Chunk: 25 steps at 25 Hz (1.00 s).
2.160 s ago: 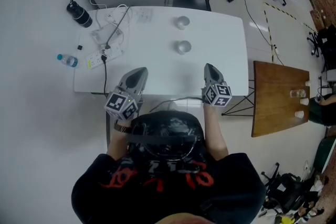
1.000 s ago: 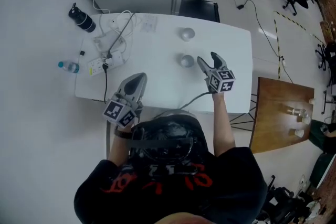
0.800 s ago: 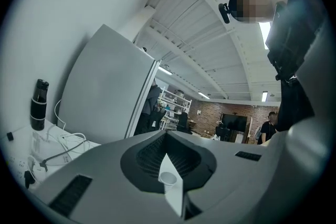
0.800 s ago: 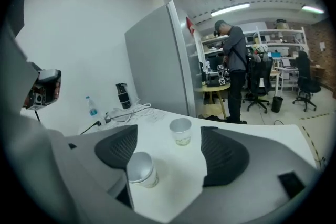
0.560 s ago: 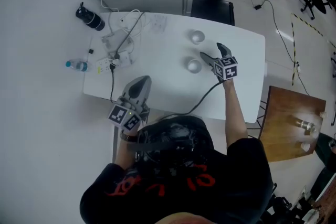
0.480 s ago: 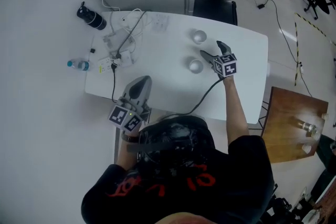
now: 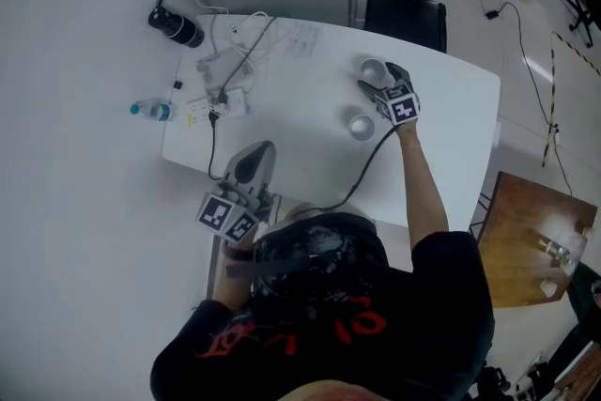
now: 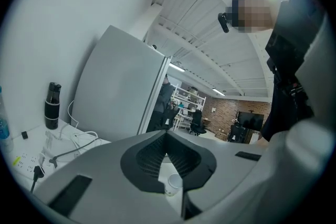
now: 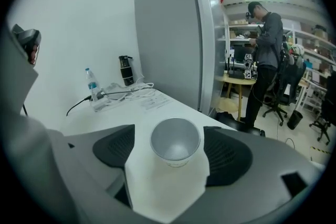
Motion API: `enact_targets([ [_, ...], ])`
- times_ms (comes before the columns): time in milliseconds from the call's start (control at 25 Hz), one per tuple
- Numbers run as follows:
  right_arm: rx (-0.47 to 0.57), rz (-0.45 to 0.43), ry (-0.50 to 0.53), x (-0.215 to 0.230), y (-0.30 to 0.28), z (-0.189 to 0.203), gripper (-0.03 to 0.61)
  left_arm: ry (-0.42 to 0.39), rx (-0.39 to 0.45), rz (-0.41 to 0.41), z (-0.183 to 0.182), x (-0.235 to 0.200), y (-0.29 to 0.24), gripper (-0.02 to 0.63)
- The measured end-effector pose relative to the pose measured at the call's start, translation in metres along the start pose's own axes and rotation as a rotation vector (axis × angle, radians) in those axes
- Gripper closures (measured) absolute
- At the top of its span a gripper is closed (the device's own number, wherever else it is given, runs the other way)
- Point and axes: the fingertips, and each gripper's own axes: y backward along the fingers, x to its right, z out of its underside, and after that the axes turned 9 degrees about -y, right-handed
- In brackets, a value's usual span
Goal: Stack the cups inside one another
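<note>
Two small white cups stand on the white table. The far cup sits between the jaws of my right gripper. In the right gripper view this cup stands upright and empty, with my right gripper open around it. Those jaws have just been closing a little; the pads are clear of the cup. The near cup stands free, close to the right forearm. My left gripper hovers over the table's front edge, shut and empty. In the left gripper view its tips meet, with a cup small beyond.
At the table's far left lie a black bottle, a water bottle, a power strip with cables and a paper sheet. A black chair stands behind the table. A wooden table stands right.
My right gripper has travelled forward and down past the near cup, and the far cup now sits between its jaws. The left gripper has stayed by the front edge.
</note>
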Motion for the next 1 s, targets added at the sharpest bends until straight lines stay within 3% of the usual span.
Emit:
enact_targets([
  [160, -0.046, -0.003, -0.017, 0.002, -0.01, 0.01, 0.159, 0.008, -0.003, -0.006, 0.002, -0.001, -0.005, 0.623],
  [280, -0.041, 0.013, -0.014, 0.006, -0.008, 0.013, 0.252, 0.011, -0.007, -0.011, 0.003, -0.001, -0.008, 0.623],
  [1000, 0.143, -0.001, -0.064, -0.005, 0.068, -0.012, 0.255, 0.005, 0.0, 0.055, -0.001, 0.016, -0.014, 0.623],
])
